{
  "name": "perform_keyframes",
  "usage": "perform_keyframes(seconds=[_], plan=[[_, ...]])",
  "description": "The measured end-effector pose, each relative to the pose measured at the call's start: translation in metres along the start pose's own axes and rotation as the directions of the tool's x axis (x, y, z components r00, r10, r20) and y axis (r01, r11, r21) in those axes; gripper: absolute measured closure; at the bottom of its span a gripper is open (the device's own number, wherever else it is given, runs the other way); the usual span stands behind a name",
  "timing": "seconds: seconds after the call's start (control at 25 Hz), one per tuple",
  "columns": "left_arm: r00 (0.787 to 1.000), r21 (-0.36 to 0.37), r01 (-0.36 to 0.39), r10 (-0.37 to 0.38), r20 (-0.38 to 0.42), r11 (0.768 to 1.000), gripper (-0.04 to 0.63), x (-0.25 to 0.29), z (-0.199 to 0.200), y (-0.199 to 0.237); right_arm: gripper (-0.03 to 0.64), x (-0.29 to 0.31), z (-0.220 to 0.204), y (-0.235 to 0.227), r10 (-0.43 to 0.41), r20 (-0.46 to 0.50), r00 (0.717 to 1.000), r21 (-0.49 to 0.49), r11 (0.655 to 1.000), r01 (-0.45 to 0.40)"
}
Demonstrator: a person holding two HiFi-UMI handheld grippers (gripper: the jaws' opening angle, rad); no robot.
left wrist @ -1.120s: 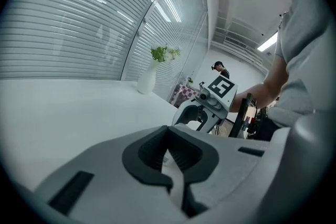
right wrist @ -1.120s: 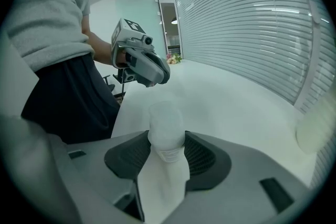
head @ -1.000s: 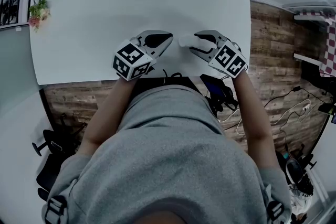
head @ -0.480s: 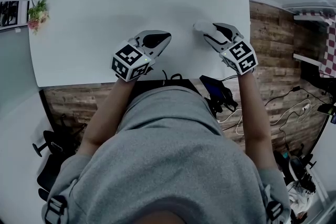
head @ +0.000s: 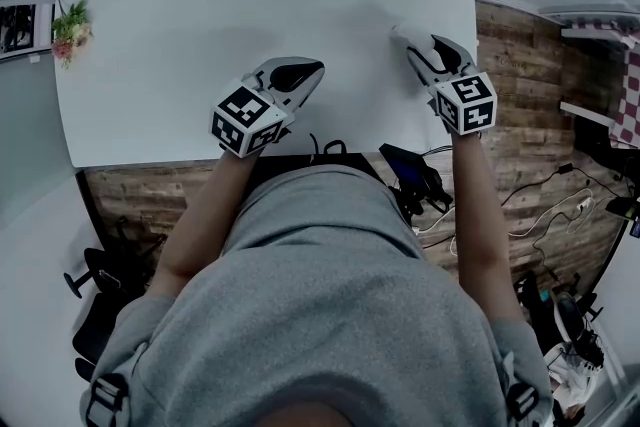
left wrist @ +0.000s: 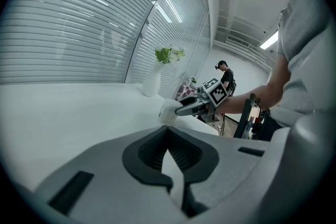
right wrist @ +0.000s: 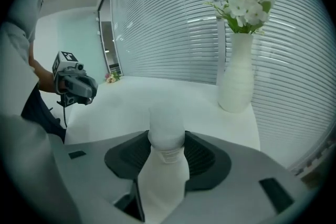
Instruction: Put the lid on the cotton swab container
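- Right gripper: gripping the white cotton swab container between wide-set jaws. The lid is sitting on the container's outer end. The gripper is holding it over the table, on the person's side of the vase and near it.
- Left gripper: staying clenched on nothing, lying farther from the vase and well apart from the container.

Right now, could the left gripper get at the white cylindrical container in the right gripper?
Probably yes: only bare white tabletop lies between the left gripper and the white cylindrical container gripped by the right gripper. The left jaws are shut and would need opening.
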State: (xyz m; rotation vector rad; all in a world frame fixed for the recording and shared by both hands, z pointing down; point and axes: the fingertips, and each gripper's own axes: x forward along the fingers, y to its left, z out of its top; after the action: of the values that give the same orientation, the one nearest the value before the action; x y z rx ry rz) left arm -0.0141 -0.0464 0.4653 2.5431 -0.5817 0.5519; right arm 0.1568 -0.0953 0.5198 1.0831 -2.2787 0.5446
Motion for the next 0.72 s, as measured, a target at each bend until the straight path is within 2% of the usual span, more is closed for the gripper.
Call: perform_keyframes(seconds=[0.72], plan=[[1.000,-0.009,-0.004,0.004,-0.005,1.000,0.589,0.003,0.001,0.005,0.407,0.016,0.018,-0.036,-0.077,0.002,0.997,0.040,0.996,0.077]])
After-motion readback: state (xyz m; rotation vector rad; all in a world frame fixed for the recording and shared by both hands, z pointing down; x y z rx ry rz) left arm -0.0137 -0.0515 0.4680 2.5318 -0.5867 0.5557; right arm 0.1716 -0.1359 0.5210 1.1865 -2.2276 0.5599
